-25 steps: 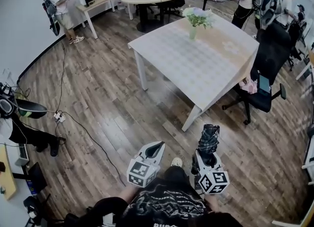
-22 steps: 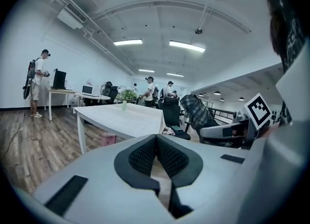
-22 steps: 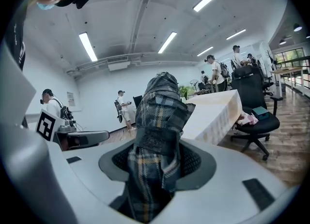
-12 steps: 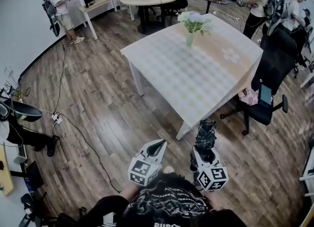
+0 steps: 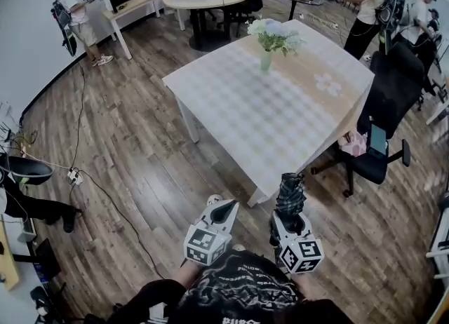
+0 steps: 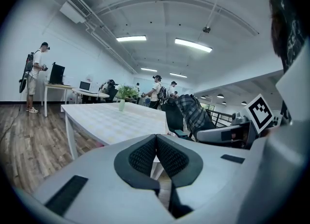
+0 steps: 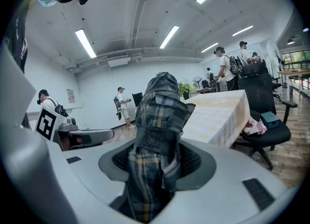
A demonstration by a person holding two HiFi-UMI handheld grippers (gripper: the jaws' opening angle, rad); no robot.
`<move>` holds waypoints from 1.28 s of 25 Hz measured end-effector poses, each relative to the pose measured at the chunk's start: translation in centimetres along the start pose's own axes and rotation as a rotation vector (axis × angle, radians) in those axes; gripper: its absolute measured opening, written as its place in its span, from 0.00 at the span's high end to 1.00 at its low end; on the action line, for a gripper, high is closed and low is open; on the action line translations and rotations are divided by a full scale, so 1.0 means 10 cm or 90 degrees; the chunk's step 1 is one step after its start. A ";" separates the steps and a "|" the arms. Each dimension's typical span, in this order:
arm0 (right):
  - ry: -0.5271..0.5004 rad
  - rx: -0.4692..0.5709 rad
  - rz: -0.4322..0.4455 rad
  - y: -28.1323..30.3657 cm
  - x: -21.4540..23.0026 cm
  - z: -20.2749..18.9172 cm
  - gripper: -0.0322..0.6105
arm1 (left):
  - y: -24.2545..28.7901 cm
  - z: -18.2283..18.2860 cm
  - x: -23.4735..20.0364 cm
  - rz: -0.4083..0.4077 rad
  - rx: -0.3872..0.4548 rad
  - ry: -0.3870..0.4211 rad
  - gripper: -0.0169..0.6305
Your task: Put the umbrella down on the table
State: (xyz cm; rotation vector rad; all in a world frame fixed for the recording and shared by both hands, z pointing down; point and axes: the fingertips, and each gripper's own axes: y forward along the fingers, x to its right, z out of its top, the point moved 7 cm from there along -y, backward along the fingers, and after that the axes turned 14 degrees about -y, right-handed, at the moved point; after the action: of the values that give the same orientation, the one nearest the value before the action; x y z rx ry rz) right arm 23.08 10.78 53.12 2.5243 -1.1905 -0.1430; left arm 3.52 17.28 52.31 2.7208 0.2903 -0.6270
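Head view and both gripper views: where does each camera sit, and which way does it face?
Head view: on the person's head, facing steeply down at the table; shows left gripper, right gripper, dark shirt.
Left gripper view: on the left gripper, looking along its shut jaws toward the table; right gripper at right.
Right gripper view: on the right gripper, looking along jaws clamped on the plaid umbrella; table at right.
Shared: all three show the table and umbrella.

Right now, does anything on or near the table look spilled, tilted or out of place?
Nothing stands out. The flower vase stands upright on the table, and nothing is spilled there. The folded plaid umbrella is clamped in the right gripper, not yet on the table.
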 end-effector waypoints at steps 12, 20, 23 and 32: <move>0.011 -0.005 -0.064 1.24 0.24 0.56 0.61 | 0.90 0.94 -1.01 -0.041 -0.013 0.024 0.94; 0.023 -0.008 -0.123 1.87 0.37 0.82 0.61 | 1.43 1.48 -1.56 -0.081 -0.027 0.040 0.94; 0.021 -0.005 -0.136 2.08 0.40 0.89 0.61 | 1.58 1.61 -1.74 -0.087 -0.032 0.049 0.94; 0.026 -0.006 -0.171 2.38 0.60 1.03 0.61 | 1.92 1.77 -1.95 -0.100 -0.066 0.068 0.94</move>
State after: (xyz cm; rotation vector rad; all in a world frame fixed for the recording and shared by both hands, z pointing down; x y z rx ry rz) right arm 7.17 -10.55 52.13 2.6544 -0.8284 -0.1605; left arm -15.35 -9.27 51.42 2.6530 0.5526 -0.4938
